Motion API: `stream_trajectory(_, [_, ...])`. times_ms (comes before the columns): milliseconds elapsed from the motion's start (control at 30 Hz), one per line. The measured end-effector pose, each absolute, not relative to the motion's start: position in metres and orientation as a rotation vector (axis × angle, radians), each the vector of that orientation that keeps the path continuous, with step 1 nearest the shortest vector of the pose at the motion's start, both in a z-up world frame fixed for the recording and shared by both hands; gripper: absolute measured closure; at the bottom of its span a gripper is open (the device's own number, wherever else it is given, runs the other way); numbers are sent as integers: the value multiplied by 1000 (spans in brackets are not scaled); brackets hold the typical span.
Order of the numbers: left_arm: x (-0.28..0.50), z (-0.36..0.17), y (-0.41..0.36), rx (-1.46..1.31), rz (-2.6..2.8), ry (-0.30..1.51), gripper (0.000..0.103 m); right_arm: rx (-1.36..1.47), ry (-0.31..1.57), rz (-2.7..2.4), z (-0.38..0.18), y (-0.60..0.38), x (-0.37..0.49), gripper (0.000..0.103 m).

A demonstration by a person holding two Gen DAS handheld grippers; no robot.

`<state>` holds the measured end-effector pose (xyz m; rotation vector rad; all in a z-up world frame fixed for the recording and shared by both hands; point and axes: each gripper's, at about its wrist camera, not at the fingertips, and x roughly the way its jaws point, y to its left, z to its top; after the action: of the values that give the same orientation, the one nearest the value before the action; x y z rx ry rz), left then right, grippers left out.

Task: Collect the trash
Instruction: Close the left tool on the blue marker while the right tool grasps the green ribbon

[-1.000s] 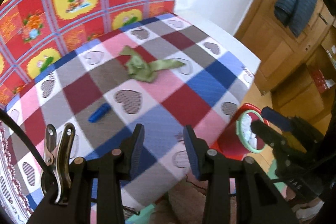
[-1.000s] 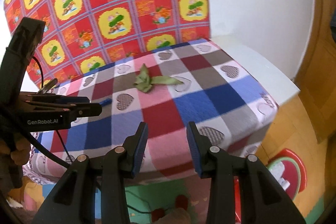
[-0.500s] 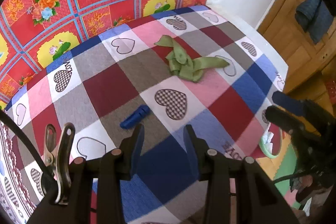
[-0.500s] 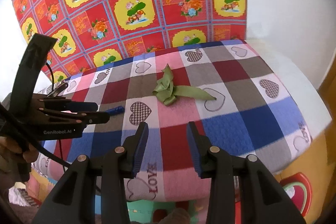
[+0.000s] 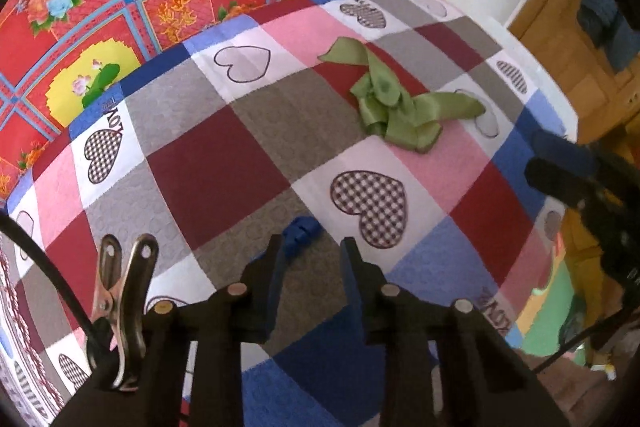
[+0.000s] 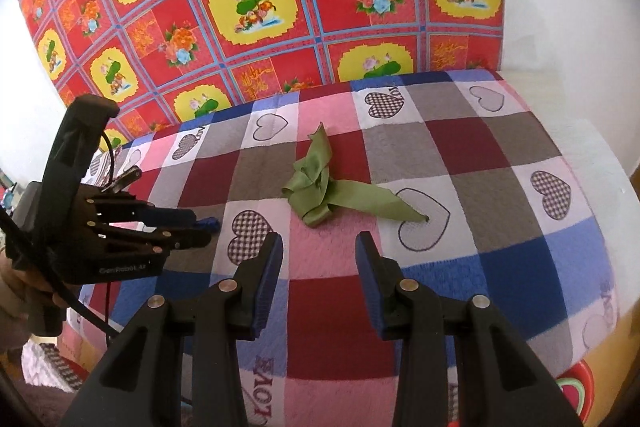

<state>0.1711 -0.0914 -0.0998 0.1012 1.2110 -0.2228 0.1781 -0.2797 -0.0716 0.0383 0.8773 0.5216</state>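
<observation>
open quilt (image 6: 500,163), ribbon (image 6: 320,187) unobstructed

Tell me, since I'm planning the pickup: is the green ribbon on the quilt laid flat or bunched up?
Bunched up. The green ribbon is crumpled into loops at its middle, with one flat tail trailing out over the checked quilt.

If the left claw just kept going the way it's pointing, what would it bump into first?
Most likely the small blue scrap on the checked cloth. It lies just beyond the left claw, whose jaws are closing but not yet on it. Depth is hard to judge.
</observation>
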Motion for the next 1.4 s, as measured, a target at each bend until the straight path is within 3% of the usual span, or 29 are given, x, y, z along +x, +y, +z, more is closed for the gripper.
stream_trajectory(400, [184,-108,-83,103,-157,1220,77,-3,895,578,-83,-265,210,64])
stream_trajectory(533, [185,-107,-86,88,-155,1201,86,-35,901,592,-86,-254,223,64])
stream_trajectory(733, [181,-107,-87,6,-136,1194,87,-64,909,608,-90,-241,240,64])
stream_trajectory(833, [176,-104,-81,-67,-103,1183,87,-75,924,615,-94,-232,251,53])
stream_trajectory(1133, [163,-94,-65,-161,-32,1169,87,-124,983,654,-114,-210,261,53])
stream_trajectory(1200, [162,-93,-62,-182,-19,1172,87,-142,981,645,-117,-209,259,59])
stream_trajectory(1333, [159,-93,-60,-202,-6,1167,87,-196,963,624,-117,-208,254,90])
stream_trajectory(1400, [159,-94,-60,-205,-1,1164,87,-179,964,628,-115,-211,252,95])
